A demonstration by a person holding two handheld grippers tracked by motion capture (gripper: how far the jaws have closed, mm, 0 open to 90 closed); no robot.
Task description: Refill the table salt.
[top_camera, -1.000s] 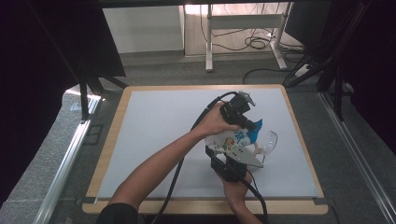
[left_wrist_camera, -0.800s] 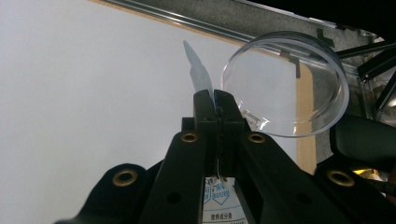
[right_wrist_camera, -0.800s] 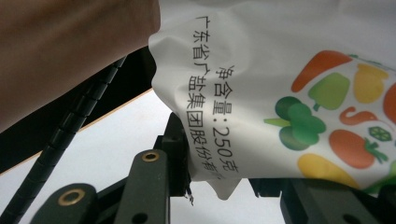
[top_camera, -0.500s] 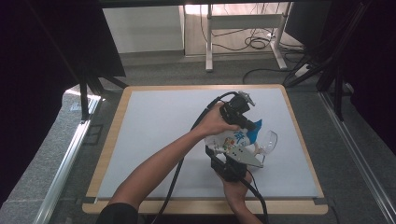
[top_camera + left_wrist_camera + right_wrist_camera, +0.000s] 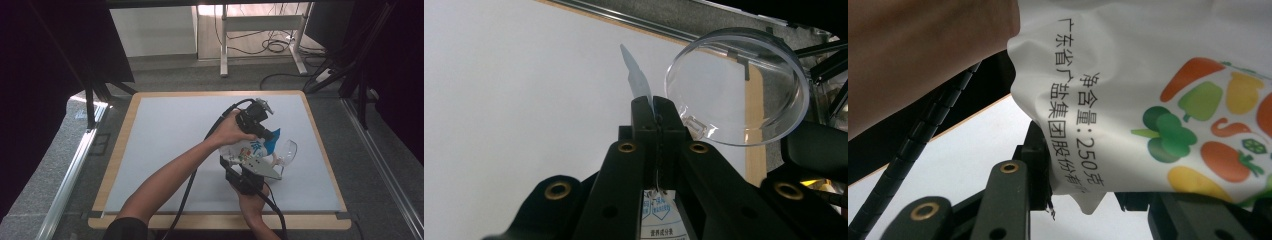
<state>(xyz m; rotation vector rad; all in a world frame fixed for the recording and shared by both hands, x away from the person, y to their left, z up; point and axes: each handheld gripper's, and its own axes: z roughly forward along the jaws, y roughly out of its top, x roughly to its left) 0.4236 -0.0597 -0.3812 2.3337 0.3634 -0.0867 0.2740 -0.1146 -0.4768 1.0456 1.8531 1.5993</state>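
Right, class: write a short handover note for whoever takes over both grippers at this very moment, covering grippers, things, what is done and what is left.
Left gripper: jaws shut on the top edge of the white printed plastic pouch, near its blue corner.
Right gripper: clamped on the pouch's lower edge, from the near side.
The pouch is held above the white table mat, beside the clear round plastic bowl tipped on its side.
Done: pouch gripped at both ends.
Left: probably tear it open and pour into the bowl; nothing visibly poured yet.
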